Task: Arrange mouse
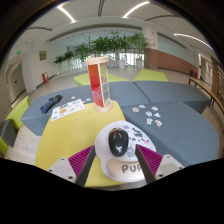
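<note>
My gripper open, mouse between fingers, resting on white mouse pad on table. Looks like pre-grasp step. Next I'd close evenly on mouse sides, then lift.

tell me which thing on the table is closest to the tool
The black and white mouse, sitting on a white round mat between the tool's open fingers. The tall red and white box and the scattered white pieces lie farther off.

Single view riding on the tongs, looking forward and slightly down, close over the table, room beyond
</note>
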Available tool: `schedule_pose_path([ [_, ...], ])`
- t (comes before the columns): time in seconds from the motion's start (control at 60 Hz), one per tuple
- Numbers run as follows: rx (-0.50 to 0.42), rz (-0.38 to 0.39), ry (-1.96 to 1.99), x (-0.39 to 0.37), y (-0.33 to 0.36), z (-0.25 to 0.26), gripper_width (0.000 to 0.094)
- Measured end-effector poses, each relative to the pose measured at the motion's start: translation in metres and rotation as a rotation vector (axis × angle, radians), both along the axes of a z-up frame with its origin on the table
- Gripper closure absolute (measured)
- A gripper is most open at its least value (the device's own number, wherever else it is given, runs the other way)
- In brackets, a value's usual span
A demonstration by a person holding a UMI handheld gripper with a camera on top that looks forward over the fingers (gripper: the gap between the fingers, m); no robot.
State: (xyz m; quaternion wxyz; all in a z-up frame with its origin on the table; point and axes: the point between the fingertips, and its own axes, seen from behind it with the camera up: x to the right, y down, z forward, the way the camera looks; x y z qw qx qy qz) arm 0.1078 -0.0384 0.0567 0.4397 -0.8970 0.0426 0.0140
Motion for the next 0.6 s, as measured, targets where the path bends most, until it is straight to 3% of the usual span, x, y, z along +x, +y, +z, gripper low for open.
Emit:
schedule_pose_path([
  [0.317,0.057,0.012,-0.086,-0.058,-0.120,0.025,0.0088],
  [0.6,0.077,0.082,-0.081,-0.089,-0.139,0.024,0.0103],
])
